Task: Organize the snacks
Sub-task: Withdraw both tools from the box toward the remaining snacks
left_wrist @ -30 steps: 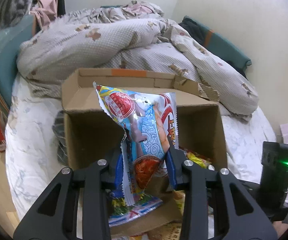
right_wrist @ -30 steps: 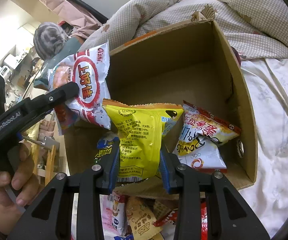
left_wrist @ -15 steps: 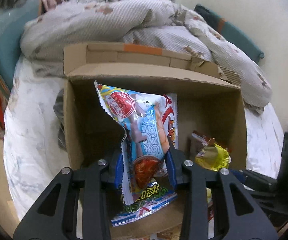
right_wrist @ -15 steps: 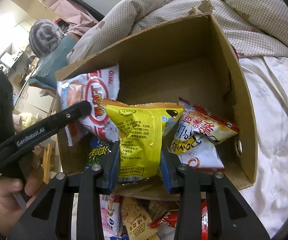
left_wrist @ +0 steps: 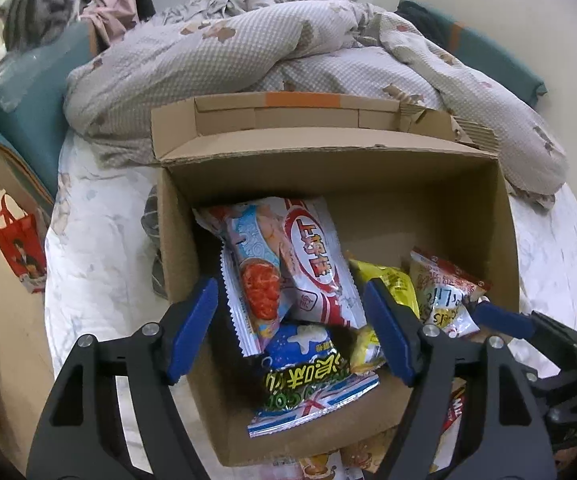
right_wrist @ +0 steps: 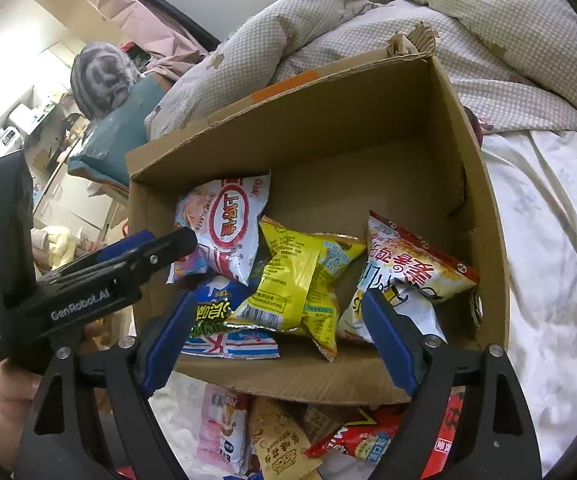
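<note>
An open cardboard box point(left_wrist: 368, 200) point(right_wrist: 348, 140) stands on the bed. My left gripper point(left_wrist: 290, 330) hangs over its near left corner with its jaws opening. The white-and-red shrimp chip bag point(left_wrist: 288, 264) point(right_wrist: 228, 232) lies loose in the box between them, clear of the pads. My right gripper point(right_wrist: 280, 338) is over the near wall, its jaws also opening. The yellow snack bag point(right_wrist: 292, 280) point(left_wrist: 384, 280) rests free in the box just ahead of it. A blue-and-green bag point(left_wrist: 308, 372) and a red-and-white bag point(right_wrist: 416, 264) lie beside them.
Several loose snack packets point(right_wrist: 272, 432) lie on the sheet in front of the box. A rumpled checked quilt point(left_wrist: 268, 52) is heaped behind it and a teal pillow point(left_wrist: 36, 92) sits at the left. A hand point(right_wrist: 4, 392) holds the left gripper's handle.
Both grippers have opened and let go of their bags. The shrimp chip bag and the yellow bag now lie in the box. The left gripper tipped further down over the box.
</note>
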A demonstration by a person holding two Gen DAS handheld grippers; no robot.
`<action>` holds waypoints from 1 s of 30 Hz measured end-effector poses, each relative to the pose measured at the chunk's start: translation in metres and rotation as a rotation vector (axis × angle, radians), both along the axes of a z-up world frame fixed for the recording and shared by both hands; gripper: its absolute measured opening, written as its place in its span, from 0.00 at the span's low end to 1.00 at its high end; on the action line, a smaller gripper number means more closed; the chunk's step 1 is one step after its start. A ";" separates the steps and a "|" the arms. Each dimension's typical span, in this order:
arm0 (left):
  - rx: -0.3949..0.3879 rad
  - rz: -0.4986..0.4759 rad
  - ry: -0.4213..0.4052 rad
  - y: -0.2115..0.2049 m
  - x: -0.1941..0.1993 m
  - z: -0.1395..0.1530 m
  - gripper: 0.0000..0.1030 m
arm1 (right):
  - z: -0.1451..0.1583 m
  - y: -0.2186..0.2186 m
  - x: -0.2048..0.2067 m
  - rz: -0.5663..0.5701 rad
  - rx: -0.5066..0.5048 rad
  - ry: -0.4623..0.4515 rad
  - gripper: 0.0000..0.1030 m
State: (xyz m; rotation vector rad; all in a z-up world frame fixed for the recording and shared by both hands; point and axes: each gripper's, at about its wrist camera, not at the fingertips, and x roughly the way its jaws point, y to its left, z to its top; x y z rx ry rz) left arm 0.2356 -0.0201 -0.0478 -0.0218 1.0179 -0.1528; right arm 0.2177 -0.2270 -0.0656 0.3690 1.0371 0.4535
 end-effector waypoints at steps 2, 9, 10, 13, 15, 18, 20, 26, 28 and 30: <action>0.000 -0.001 -0.005 0.000 -0.002 0.003 0.70 | 0.003 0.001 -0.001 0.004 -0.001 -0.007 0.84; -0.018 0.014 -0.035 0.005 -0.016 0.017 0.70 | 0.010 -0.010 -0.007 -0.032 0.026 -0.016 0.84; -0.019 0.014 -0.041 0.005 -0.018 0.020 0.70 | 0.012 -0.011 -0.008 -0.037 0.027 -0.019 0.84; -0.017 0.013 -0.060 0.006 -0.028 0.028 0.70 | 0.017 -0.017 -0.013 -0.054 0.028 -0.025 0.84; -0.017 0.009 -0.075 0.008 -0.037 0.033 0.70 | 0.020 -0.022 -0.017 -0.064 0.030 -0.024 0.84; -0.017 0.017 -0.085 0.013 -0.050 0.038 0.70 | 0.023 -0.025 -0.024 -0.072 0.028 -0.020 0.84; -0.019 0.029 -0.089 0.019 -0.061 0.041 0.70 | 0.027 -0.027 -0.030 -0.076 0.024 -0.022 0.84; -0.025 0.073 -0.092 0.038 -0.084 0.046 0.70 | 0.036 -0.032 -0.047 -0.080 0.018 -0.035 0.84; -0.022 0.089 -0.097 0.042 -0.090 0.047 0.70 | 0.036 -0.034 -0.054 -0.083 0.013 -0.035 0.84; -0.015 0.107 -0.107 0.047 -0.098 0.049 0.70 | 0.036 -0.037 -0.061 -0.090 0.019 -0.030 0.84</action>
